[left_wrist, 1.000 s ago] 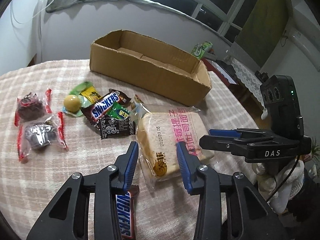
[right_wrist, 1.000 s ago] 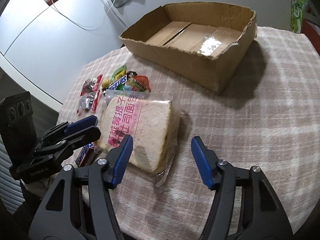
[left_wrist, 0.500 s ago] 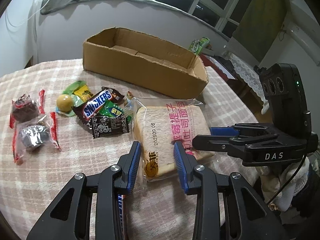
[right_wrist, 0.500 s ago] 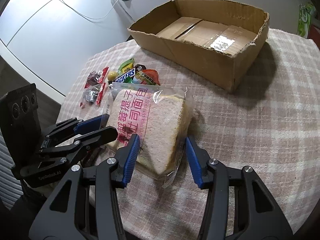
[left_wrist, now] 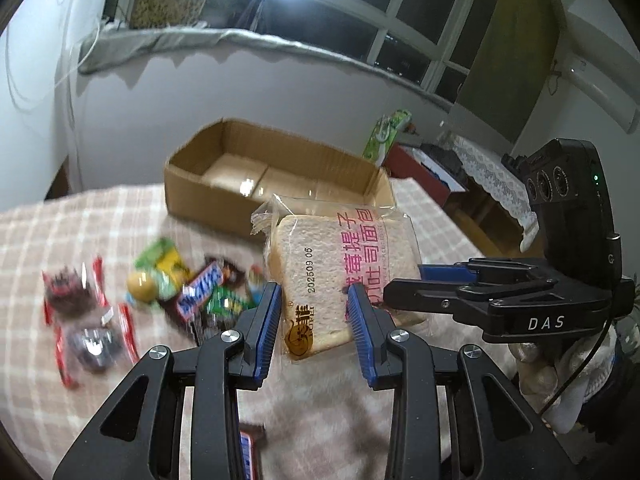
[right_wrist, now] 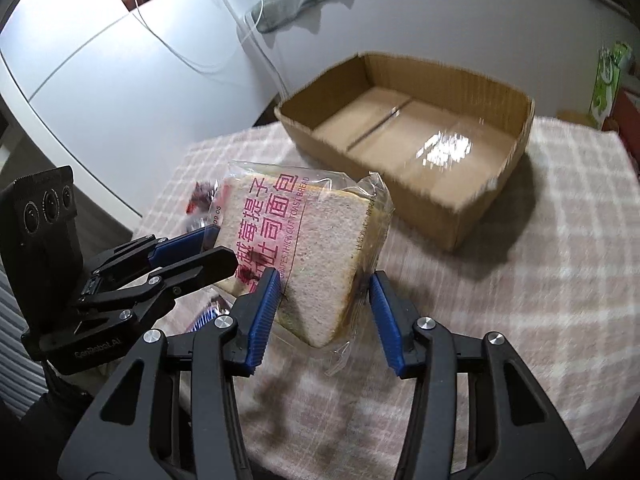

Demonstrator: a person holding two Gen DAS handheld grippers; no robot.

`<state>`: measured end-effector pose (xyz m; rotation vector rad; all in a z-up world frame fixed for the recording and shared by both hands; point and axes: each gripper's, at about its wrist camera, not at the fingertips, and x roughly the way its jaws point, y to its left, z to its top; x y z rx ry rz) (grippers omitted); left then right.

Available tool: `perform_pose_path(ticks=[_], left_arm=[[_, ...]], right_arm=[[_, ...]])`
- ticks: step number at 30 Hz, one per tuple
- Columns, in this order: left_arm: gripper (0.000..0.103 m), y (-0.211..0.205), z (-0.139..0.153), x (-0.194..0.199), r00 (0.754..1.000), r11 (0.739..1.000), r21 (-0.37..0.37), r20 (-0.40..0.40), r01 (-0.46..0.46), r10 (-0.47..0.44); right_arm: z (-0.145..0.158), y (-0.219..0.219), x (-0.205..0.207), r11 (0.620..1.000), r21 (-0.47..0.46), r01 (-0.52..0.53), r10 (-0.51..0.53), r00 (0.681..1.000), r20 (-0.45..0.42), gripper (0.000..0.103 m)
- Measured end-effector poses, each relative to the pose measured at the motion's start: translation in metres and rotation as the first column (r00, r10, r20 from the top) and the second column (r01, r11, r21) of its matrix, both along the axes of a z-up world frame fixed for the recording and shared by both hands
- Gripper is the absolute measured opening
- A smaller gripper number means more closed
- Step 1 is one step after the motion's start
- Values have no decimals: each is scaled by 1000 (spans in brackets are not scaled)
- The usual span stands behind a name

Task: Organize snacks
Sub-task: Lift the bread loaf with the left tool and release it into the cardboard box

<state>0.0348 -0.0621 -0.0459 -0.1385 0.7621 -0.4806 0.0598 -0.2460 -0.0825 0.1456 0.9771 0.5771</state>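
Bread in a clear plastic pack with pink lettering (left_wrist: 340, 268) hangs clear of the checked pink tablecloth (right_wrist: 540, 280), and you hold it with both tools at once. Your left gripper (left_wrist: 314, 312) is clamped on the near corner of the slice, its blue pads pressed against the wrapper. Your right gripper (right_wrist: 324, 300) pinches the other near corner the same way, closed on the pack.

What the next move turns on: the open brown cardboard box (right_wrist: 404, 136) lies straight ahead of both sets of jaws, beyond the pack, with its near wall between you and the floor of the box. The pack is tilted, far edge higher, face with the lettering upward. Judging by the view, your right hand sits a little closer to the box.

Count: one bread pack, one box with nothing inside it, two grippers. On the cloth to your left lies a blurred heap of small sweets (left_wrist: 192, 292), too smeared to count, plus two red-edged packets (left_wrist: 86, 320).
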Motion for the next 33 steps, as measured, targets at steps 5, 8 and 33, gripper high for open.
perform_pose_path(ticks=[5, 8, 33], left_arm=[[33, -9, 16, 19, 999, 1000, 7, 47, 5, -5], [33, -17, 26, 33, 997, 1000, 15, 78, 12, -13], [33, -41, 5, 103, 1000, 1000, 27, 4, -9, 9]], right_arm=[[17, -6, 15, 1000, 7, 13, -14, 999, 32, 49], [27, -9, 26, 1000, 1, 27, -27, 998, 56, 49], [23, -45, 106, 985, -48, 164, -160, 984, 76, 62]])
